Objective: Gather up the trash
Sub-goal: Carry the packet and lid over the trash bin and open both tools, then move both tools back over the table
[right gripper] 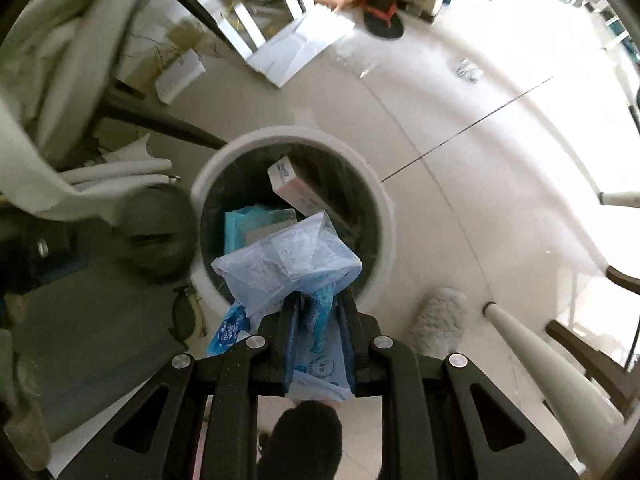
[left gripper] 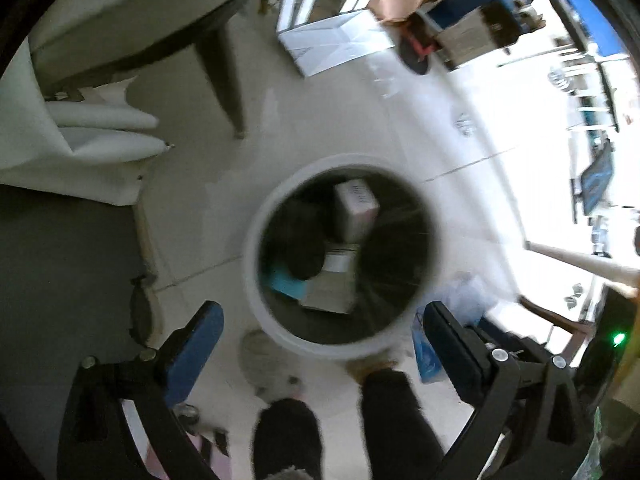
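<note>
Right tool (right gripper: 318,312): clenched on a crumpled plastic wrapper (right gripper: 286,266). The wrapper is pale, translucent film, creased and bunched, with blue printed panels and white lettering; the print is too small to read in full. Its upper part billows out ahead of the fingertips, while its lower end trails back between the fingers. A blue printed corner hangs out to the left side of the fingers.

Location of wrapper: held in the air above the near rim of a round white trash bin (right gripper: 384,208), partly overlapping the bin's opening in the right wrist view.

Bin contents, right wrist view: a dark liner, a white carton with a pink side (right gripper: 298,190) lying tilted, and a turquoise packet (right gripper: 238,230) beside it, partly covered by the wrapper.

Left tool (left gripper: 320,320): released, fingers set wide apart, nothing between them. It hangs over the same bin (left gripper: 256,264), looking down into it; the view is blurred. The wrapper (left gripper: 426,350) shows at the right finger's side, outside the bin's rim.

The bin stands on a light tiled floor (right gripper: 460,160). The person's dark-sleeved legs (left gripper: 392,416) appear at the lower edge.
</note>
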The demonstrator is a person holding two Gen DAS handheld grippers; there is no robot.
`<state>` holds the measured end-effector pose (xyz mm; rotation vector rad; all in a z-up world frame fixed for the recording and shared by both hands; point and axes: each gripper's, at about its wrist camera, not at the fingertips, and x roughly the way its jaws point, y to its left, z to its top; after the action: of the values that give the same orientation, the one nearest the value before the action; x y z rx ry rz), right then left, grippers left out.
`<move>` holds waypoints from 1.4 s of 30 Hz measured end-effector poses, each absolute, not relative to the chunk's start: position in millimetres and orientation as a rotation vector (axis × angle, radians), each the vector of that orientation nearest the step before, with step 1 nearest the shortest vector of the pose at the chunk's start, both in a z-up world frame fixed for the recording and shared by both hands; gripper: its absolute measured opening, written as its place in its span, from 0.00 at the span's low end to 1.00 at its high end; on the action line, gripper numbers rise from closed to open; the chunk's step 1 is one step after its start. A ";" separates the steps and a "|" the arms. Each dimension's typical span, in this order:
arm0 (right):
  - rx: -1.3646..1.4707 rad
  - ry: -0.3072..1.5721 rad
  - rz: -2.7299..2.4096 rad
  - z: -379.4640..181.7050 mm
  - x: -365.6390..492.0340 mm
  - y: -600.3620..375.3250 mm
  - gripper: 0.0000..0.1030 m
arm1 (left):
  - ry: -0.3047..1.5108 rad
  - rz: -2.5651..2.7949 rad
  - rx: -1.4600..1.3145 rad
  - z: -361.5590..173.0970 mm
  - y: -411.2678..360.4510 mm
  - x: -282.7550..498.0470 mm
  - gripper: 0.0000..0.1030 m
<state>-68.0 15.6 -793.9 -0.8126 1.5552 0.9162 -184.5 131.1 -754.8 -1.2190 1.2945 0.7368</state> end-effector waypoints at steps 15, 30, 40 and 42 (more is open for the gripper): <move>-0.884 1.447 0.838 -767.0 -78.1 2.1 1.00 | 1.377 1.002 -0.942 -698.2 101.0 -223.9 0.99; -0.800 1.399 0.870 -595.3 -79.0 -36.4 1.00 | 1.331 0.988 -0.931 -555.1 48.4 -233.0 0.99; -0.726 1.359 0.937 -450.6 -83.0 -60.0 1.00 | 1.285 0.994 -0.871 -429.8 16.9 -235.5 0.99; -0.724 1.341 0.948 -424.1 -85.5 -65.0 1.00 | 1.269 0.986 -0.874 -411.2 12.0 -238.4 0.99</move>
<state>-85.5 -65.0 -424.1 -0.7241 1.3407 0.9479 -238.4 12.0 -411.2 -0.8744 1.2690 0.9864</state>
